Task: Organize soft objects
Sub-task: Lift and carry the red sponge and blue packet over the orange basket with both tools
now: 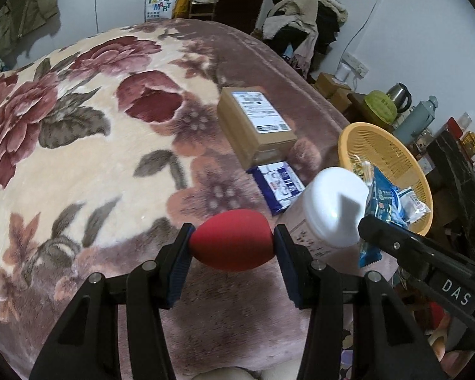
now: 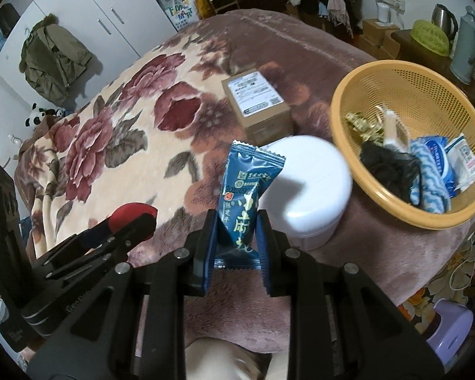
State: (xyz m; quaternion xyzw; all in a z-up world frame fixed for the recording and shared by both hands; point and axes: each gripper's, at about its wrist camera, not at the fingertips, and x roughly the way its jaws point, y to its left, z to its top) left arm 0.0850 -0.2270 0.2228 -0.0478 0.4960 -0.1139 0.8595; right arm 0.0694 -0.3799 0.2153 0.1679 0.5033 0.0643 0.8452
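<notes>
Left wrist view: left gripper (image 1: 232, 247) clamped red egg-shaped sponge (image 1: 232, 243) end to end, smooth and matte, above floral blanket (image 1: 79, 158). Cardboard box (image 1: 256, 126) and blue-white tissue pack (image 1: 280, 186) lay beyond; white jar (image 1: 329, 205) stood beside yellow basket (image 1: 386, 171).

Right wrist view: right gripper (image 2: 237, 237) pinched dark blue snack sachet (image 2: 240, 196), upright, crimped top, pale lettering, in front of white jar, basket at right holding mixed items.

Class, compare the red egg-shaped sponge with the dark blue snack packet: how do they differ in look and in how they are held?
The red sponge is plain, rounded and plump; the blue packet is flat, printed, with crimped ends. The sponge lies sideways across the left gripper, gripped at both ends; the packet stands upright in the right gripper, gripped low. Both are pinched and held above the floral blanket.
</notes>
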